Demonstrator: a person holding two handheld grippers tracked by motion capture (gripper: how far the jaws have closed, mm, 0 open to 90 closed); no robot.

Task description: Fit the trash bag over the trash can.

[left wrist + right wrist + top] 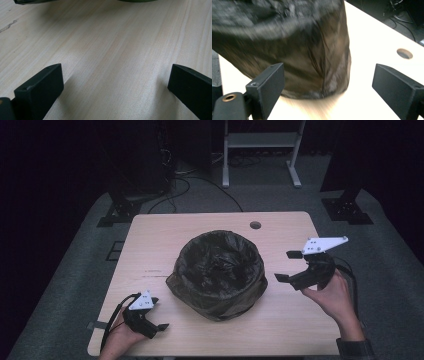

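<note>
On table (pixel 150 235): one lined bin (pixel 218 272) | two tongs, left (pixel 159 314), right (pixel 288 266), both apart, seemingly empty

The bag-lined bin (pixel 218 272) blocks the table's (pixel 150 235) middle; bare wood lies open all around it.

Dim light is falling on the high view, leaving the room behind the table (pixel 150 232) sinking into near black, while the pale tabletop is catching most of the brightness. In the right gripper view, motion blur is smearing the black bin bag (pixel 287 45) just ahead of the jaws, and the wood beside them is washing out to white. In the left gripper view, soft shadows are pooling under the jaws, and the grain ahead is staying sharp.
</note>
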